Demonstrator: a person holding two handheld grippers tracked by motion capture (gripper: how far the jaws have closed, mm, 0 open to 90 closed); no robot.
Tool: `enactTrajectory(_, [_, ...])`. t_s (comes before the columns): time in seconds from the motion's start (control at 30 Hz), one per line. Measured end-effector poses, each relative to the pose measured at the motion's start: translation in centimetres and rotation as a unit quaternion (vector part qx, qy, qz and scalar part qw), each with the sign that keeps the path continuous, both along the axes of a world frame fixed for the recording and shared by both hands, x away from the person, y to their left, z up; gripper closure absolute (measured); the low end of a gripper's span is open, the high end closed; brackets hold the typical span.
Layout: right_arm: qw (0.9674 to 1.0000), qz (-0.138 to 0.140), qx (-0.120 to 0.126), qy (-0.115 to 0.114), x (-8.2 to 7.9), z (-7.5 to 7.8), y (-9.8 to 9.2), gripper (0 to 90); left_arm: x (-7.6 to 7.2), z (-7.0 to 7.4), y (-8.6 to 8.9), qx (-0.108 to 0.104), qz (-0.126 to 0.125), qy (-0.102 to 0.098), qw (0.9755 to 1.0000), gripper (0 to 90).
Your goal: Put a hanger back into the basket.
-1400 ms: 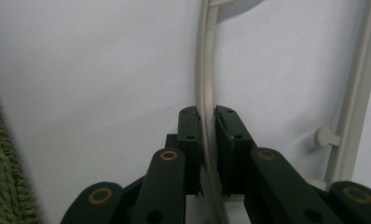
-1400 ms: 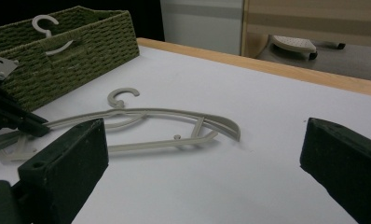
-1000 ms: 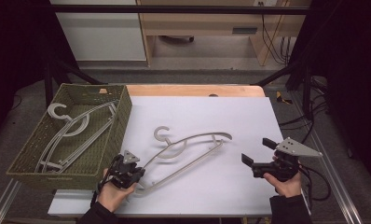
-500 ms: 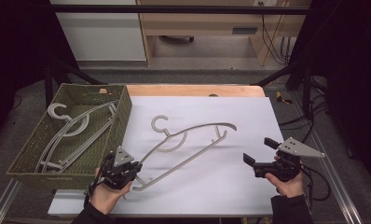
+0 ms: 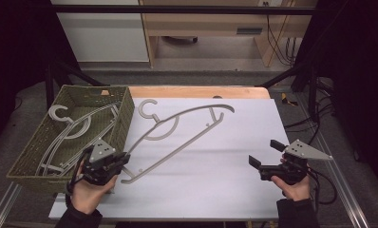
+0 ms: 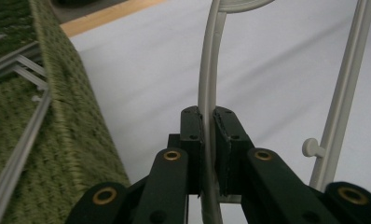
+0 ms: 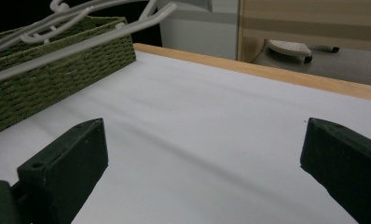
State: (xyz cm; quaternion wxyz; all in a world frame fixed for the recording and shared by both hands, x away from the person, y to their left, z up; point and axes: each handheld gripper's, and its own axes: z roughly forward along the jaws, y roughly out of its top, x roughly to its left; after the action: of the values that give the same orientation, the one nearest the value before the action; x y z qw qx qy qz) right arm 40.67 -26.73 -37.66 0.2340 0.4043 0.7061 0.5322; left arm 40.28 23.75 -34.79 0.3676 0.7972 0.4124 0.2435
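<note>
A grey plastic hanger [image 5: 196,110] hangs tilted above the white table, its hook [image 5: 146,107] close to the basket's right wall. My left gripper [image 5: 120,159] is shut on the near end of its curved arm. In the left gripper view the pads [image 6: 193,135] pinch that thin arm [image 6: 207,84], and the straight bar [image 6: 346,93] runs past on the right. My right gripper [image 5: 264,153] rests open at the table's right front, apart from the hanger. Its jaws [image 7: 204,135] stand wide with nothing between them, and the lifted hanger [image 7: 81,42] shows far off.
A green woven basket [image 5: 124,118] stands at the table's left, with several grey hangers [image 5: 68,128] lying inside. Its wall [image 6: 67,116] is just left of my left gripper. A wooden table edge [image 5: 201,91] runs along the back.
My left gripper has risen and shifted left toward the basket with the hanger in it. The hanger's hook end swung up and left. The right gripper has kept still.
</note>
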Motion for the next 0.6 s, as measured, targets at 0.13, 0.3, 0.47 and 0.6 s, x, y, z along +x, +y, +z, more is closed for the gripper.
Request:
enactTrajectory(0.13, [1.0000, 0.001, -0.004, 0.001, 0.1, -0.1, 0.1, 1.0, 0.6, 1.1, 1.4, -0.003, 0.011, -0.012, 0.9999, 82.6])
enactTrajectory(0.3, [1.0000, -0.001, -0.006, 0.004, 0.2, -0.2, 0.2, 1.0, 1.3, 2.3, 3.2, 0.002, 0.031, -0.024, 0.9992, 82.6])
enactTrajectory(0.47, [1.0000, -0.001, -0.006, 0.006, 0.3, -0.4, 0.3, 1.1, 1.8, 3.3, 5.1, 0.003, 0.054, -0.035, 0.9979, 82.6])
enactTrajectory(0.6, [1.0000, 0.000, -0.006, 0.007, 0.3, -0.4, 0.4, 1.1, 2.1, 3.9, 6.8, 0.009, 0.069, -0.043, 0.9966, 82.6])
